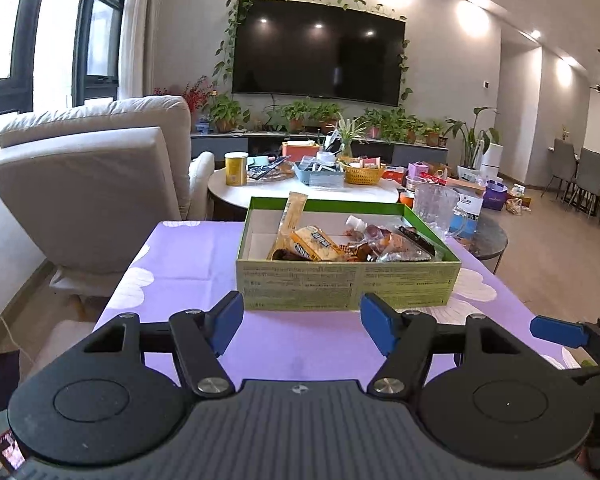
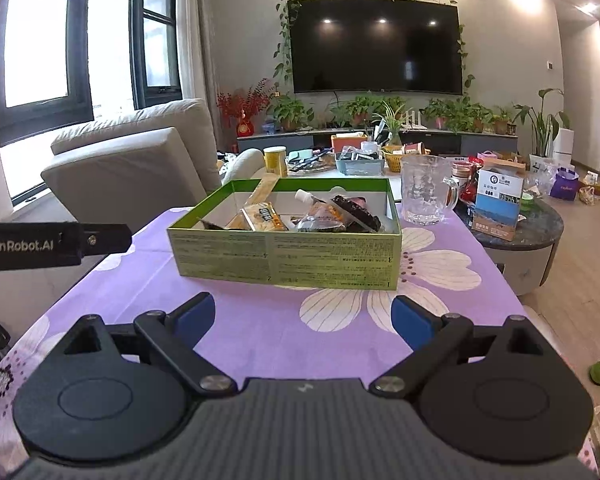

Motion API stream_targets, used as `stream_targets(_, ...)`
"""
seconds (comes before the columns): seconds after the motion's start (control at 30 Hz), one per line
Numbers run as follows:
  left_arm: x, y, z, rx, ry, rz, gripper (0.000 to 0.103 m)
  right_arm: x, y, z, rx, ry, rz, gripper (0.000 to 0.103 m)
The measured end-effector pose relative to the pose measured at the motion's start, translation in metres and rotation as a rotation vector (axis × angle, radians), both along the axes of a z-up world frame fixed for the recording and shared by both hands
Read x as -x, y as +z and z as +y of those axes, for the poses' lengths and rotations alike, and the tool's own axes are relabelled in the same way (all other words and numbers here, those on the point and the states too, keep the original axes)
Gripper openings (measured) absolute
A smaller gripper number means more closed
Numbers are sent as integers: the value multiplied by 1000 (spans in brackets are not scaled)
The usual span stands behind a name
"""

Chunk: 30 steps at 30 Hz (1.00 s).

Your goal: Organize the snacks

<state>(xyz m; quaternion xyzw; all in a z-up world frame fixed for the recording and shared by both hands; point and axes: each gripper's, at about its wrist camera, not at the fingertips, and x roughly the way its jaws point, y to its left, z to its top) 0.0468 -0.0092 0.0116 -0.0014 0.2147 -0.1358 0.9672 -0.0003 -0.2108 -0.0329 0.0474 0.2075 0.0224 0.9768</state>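
Both sets of jaws stand spread with nothing between them. The left gripper (image 1: 302, 326) and the right gripper (image 2: 303, 326) hover over the purple flowered cloth (image 2: 260, 332), each short of the green box (image 1: 348, 280), which sits straight ahead of the left jaws and ahead and a little to the left of the right ones.

Snacks lie heaped inside the box: a yellow packet (image 1: 314, 245) toward its left half, a long tan stick pack (image 1: 290, 216) leaning against the back wall, and a clear pouch with a white cap (image 2: 320, 212) among dark wrapped pieces to the right. No snack seems to be left on the cloth near either gripper, though the box wall hides the floor of the box, so how tidily things lie there is hard to say.

If the step is squaring up the box or its contents, it should go best with one gripper steadying the near wall while the other reaches over the rim from above. The cardboard wall looks thin, so a light pinch is wiser than a hard squeeze. The glass mug (image 2: 424, 190) stands just beside the box's far right corner; sliding the box that way risks knocking it.
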Motion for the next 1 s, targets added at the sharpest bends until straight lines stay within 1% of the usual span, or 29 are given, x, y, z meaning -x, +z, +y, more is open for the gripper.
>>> stream_targets(0.1,10,-1,-6,-38,31,-15,62,7,0,2,13,2,-4,55)
stream_targets(0.17,18,-1,-9,-64,37,-46,62,13,0,3,25,1,-14,55)
stream_targets(0.23,25,0,-10,-73,39,-72,62,16,0,2,28,-7,-25,55)
stream_targets(0.4,32,0,-13,-79,35,-63,62,23,-1,0,9,-14,-34,55)
stream_targets(0.5,36,0,-15,-84,78,-58,60,26,-2,1,13,-10,-42,55)
stream_targets(0.57,38,2,-14,-82,107,-48,60,28,-2,2,13,-6,-46,55)
stream_targets(0.63,38,3,-14,-82,108,-41,60,29,-2,2,13,-5,-48,55)
stream_targets(0.77,41,3,-15,-94,121,-72,60,30,-3,2,13,-4,-49,55)
stream_targets(0.83,42,2,-16,-102,113,-74,60,30,-3,2,14,-4,-50,55)
stream_targets(1.0,41,2,-17,-97,71,-49,60,31,-2,2,16,-1,-51,55)
